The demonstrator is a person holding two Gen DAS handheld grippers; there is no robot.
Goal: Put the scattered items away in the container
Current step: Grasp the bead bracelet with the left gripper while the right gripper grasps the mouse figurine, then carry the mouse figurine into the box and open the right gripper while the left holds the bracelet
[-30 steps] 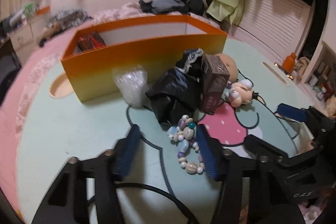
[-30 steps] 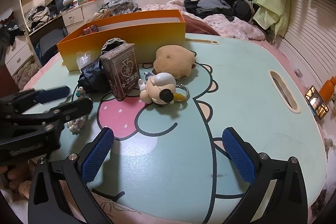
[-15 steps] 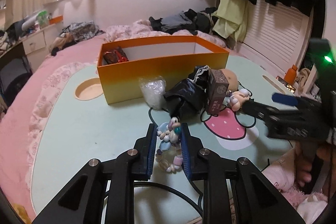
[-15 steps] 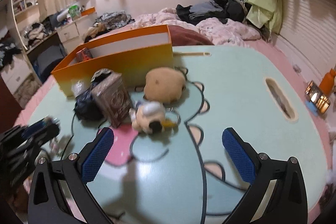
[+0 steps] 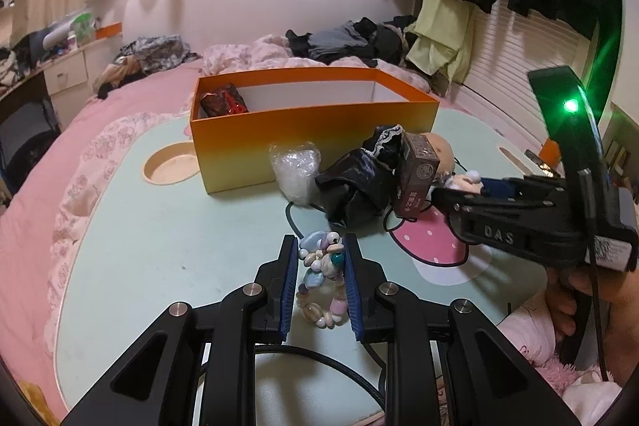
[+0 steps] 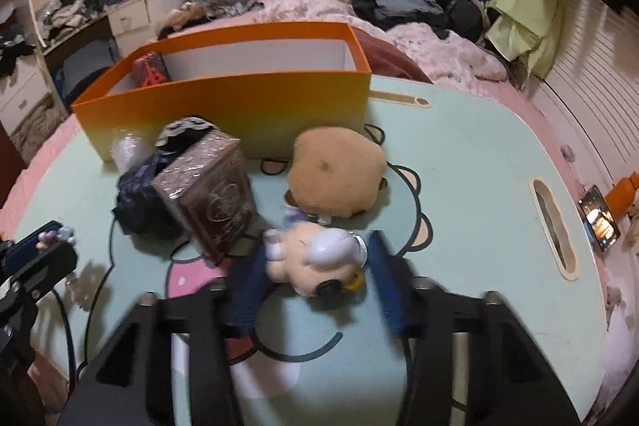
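An orange box (image 5: 315,130) is set at the far side of the table (image 5: 159,246), open-topped to receive the items (one red packet is already inside). The loose pile lies just before its front wall. The left gripper (image 5: 321,262) is closed on a beaded bracelet (image 5: 321,266), held clear for carrying. The right gripper (image 6: 319,278) is seen straddling a small plush figure (image 6: 315,262), jaws parted; contact cannot be confirmed through blur.
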